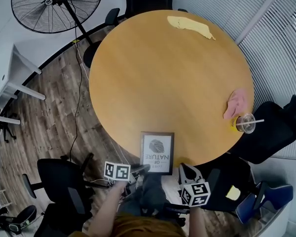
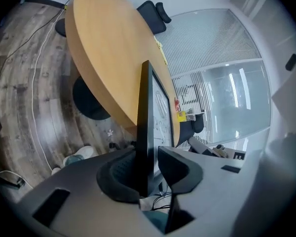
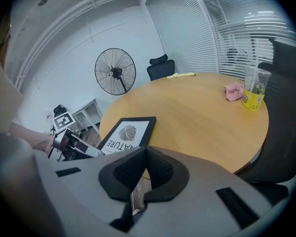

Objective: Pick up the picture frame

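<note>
The picture frame [image 1: 157,152] lies face up at the near edge of the tabletop [image 1: 172,73], and its lower end seems to hang a little past the rim toward the person. The left hand-held gripper [image 2: 150,162] is clamped on that near end: its own view shows the frame's dark edge standing between the two jaws, one pad against the back and the other against the front. The right hand-held gripper [image 3: 144,164] has its jaws together with nothing between them. It hovers just off the tabletop's near rim and touches nothing.

The pick-up looks barely begun, with the grip made but most of the frame still resting flat on the tabletop.

The main risk is the grip itself. It takes the frame near one end only, so when the frame rises, the long far end will likely pull down and turn it between the pads. If the front is glass and smooth, the pad there may slide, and a slip at the tabletop's rim would send the frame to the floor rather than back onto the wood. Lifting fast or tilting the wrist would make this worse. The closed right hand-held gripper gives no support underneath.

The cup [image 1: 245,123] and pink cloth [image 1: 235,102] sit at the tabletop's right edge, well clear.
</note>
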A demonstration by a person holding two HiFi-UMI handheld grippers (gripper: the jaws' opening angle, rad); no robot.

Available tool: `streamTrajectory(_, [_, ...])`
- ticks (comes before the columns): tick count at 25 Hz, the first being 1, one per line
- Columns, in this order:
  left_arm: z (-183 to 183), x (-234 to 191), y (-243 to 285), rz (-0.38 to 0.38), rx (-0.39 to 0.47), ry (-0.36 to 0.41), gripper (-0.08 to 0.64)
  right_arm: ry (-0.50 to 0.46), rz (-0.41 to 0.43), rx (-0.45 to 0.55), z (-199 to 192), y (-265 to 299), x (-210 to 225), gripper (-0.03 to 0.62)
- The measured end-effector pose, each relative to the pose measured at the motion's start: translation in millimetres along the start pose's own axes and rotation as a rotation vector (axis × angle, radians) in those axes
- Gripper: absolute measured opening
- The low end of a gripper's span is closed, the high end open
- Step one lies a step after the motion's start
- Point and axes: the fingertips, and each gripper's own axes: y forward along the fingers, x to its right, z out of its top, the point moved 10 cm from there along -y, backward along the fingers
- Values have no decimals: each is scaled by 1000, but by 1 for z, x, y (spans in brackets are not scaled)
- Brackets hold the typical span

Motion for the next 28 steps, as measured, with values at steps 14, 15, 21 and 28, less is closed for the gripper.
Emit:
streamTrajectory(14, [-1,15,-11,-71,36,-19,75,-19,-13,53,12,-18,-11,12])
streamTrajectory(15, [-1,17,-12,-73,38,-14,75,-19,-16,56,12,-19,-12,12])
streamTrajectory(21, [7,40,-15,-136,85,33,64,-28,-25,87,17,-27,-19,12])
streamTrajectory(28, [7,54,-21,-217,138,18,55,-42,-26,130,26,-36,-34,12])
